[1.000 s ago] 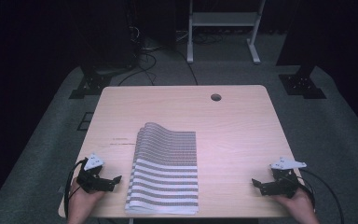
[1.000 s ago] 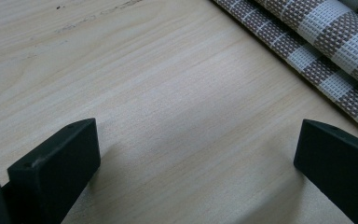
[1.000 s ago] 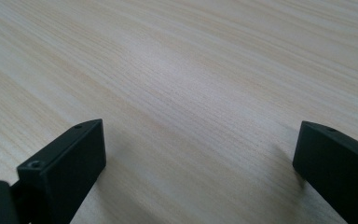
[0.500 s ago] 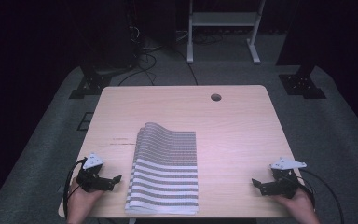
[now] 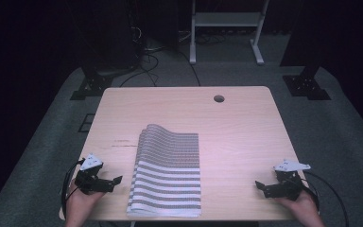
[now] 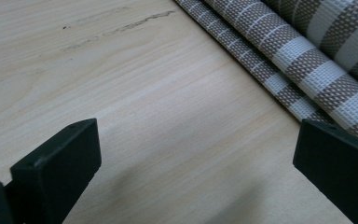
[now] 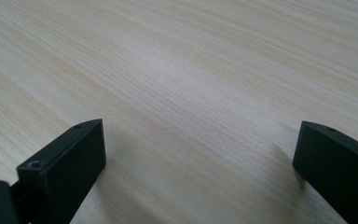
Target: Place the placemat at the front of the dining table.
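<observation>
Resting on the worktop (image 5: 246, 123), both tools are spread: the left tool (image 5: 116, 179) just beside the folded striped mat (image 5: 168, 175) at the near edge, the right tool (image 5: 261, 186) well apart. A shallow pinch may catch only the top layer, unfolding it.

There are no words, numbers, labels or signs to read here. The striped cloth (image 5: 167, 175) in the lower middle of the high view has brown and white stripes and no writing. The wooden table (image 5: 236, 127) has wood lines and a few dark scratch marks at the upper left of the left gripper view, but they are not letters. The black jaws at the bottom of both gripper views have small holes and no print.
</observation>
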`<state>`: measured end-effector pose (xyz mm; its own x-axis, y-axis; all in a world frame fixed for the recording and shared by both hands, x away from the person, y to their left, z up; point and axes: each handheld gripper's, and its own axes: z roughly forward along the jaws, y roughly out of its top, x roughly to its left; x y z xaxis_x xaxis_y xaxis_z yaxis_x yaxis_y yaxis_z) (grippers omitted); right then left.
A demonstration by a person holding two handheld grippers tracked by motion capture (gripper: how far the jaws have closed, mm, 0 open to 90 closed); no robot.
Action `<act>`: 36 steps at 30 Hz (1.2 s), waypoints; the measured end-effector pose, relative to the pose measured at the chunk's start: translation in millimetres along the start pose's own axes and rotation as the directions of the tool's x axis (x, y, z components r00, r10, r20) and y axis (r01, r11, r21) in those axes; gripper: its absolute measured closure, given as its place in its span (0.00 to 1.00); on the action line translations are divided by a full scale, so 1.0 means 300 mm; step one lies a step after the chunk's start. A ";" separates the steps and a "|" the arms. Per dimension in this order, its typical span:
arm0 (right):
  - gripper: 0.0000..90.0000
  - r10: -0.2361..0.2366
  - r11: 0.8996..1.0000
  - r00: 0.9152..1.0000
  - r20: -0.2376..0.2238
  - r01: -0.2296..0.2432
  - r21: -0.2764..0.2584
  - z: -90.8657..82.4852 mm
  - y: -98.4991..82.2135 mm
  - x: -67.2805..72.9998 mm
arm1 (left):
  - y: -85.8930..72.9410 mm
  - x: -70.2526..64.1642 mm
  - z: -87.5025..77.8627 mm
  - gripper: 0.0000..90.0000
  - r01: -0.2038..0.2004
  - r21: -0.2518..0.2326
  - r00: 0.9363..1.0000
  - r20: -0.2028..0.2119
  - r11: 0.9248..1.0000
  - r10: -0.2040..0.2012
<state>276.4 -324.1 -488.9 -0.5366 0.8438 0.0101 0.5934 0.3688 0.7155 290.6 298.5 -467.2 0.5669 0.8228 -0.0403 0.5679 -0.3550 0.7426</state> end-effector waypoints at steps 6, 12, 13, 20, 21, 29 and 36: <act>0.01 0.004 1.000 1.000 0.003 -0.004 0.002 -0.003 -0.002 0.001 | 0.032 -0.015 -0.018 0.01 0.003 -0.008 1.000 0.012 1.000 -0.003; 0.01 0.005 1.000 1.000 0.003 -0.005 0.001 -0.004 -0.003 0.002 | 0.060 -0.021 -0.043 0.01 -0.001 -0.026 1.000 0.030 1.000 0.001; 0.01 0.005 1.000 1.000 0.003 -0.005 0.001 -0.004 -0.003 0.002 | 0.060 -0.021 -0.043 0.01 -0.001 -0.026 1.000 0.030 1.000 0.001; 0.01 0.007 1.000 1.000 0.005 -0.007 0.001 0.000 0.000 0.002 | 0.089 -0.039 -0.058 0.03 0.009 -0.053 0.997 0.078 0.999 -0.005; 0.01 0.006 1.000 1.000 0.005 -0.006 0.000 0.000 0.000 0.002 | 0.095 -0.049 -0.055 0.03 0.003 -0.050 0.996 0.084 0.999 0.001; 0.01 0.006 1.000 1.000 0.005 -0.006 0.000 0.000 0.000 0.002 | 0.128 -0.084 -0.050 0.03 -0.005 -0.055 0.994 0.111 0.998 0.011; 0.01 0.004 1.000 1.000 0.005 -0.004 0.001 0.000 0.000 0.001 | 0.165 -0.131 -0.010 0.03 -0.035 -0.044 0.988 0.149 0.998 0.041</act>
<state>276.1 -323.7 -488.9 -0.5311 0.8472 0.0094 0.5959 0.3656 0.7150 294.5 249.8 -426.9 0.6719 0.7326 -0.1088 0.5210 -0.3631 0.7725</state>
